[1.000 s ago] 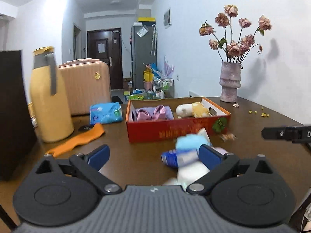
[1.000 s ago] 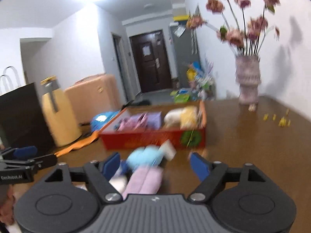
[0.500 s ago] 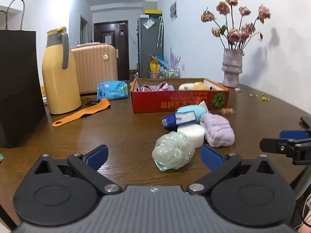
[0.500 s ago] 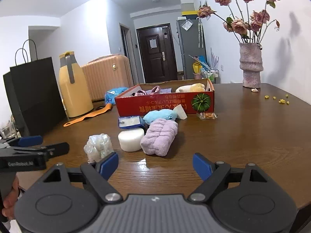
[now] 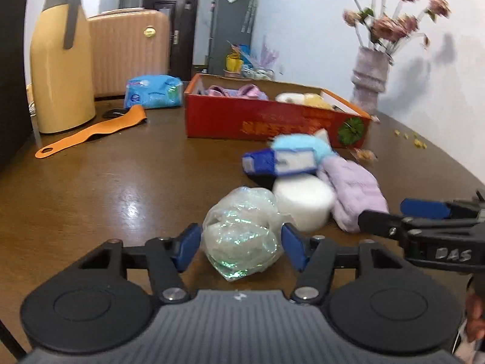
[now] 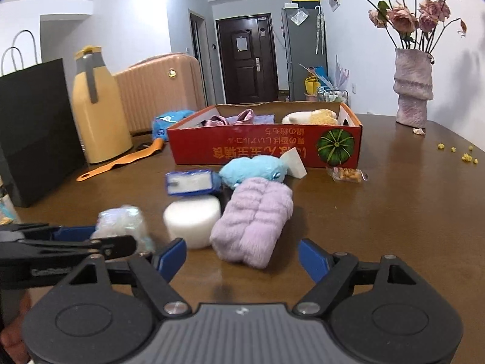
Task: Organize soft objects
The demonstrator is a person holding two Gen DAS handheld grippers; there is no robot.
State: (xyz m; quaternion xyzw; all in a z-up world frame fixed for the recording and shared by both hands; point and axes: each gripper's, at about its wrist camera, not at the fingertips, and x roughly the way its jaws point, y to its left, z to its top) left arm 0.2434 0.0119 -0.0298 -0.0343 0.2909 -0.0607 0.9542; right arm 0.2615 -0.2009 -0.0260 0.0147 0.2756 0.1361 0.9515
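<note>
A brown wooden table (image 6: 394,212) fills both wrist views; at its far left stand a black paper bag (image 6: 36,127) and a tall yellow flask (image 6: 97,112), with an orange strap (image 6: 121,160) lying flat beside them.

Nearer the middle, the left gripper (image 5: 239,247) reaches low over the table; its jaws are closing around a crinkled ball of clear plastic film (image 5: 242,230), which sits between the blue pads (image 5: 188,247); the pads look just beside the film, and contact is not certain; the ball is roundish, with no clear long axis.

Just right of it sits a white foam cylinder (image 6: 192,220), upright on its flat end; behind that lie a blue-wrapped sponge (image 6: 191,183), long axis across the view, and a light blue plush (image 6: 253,171).

Further right, a lilac folded towel (image 6: 254,224) lies with its long axis running away from the camera toward the red cardboard box (image 6: 263,148); the right gripper (image 6: 242,261) lines up on its near end, jaws fairly wide and closing, nothing gripped yet.

The box stands open behind the pile, already holding a pink cloth and pale soft things; it is likely the collecting place, so the loose items wait in front of it.

At far right stands a vase of dried roses (image 6: 412,91).
</note>
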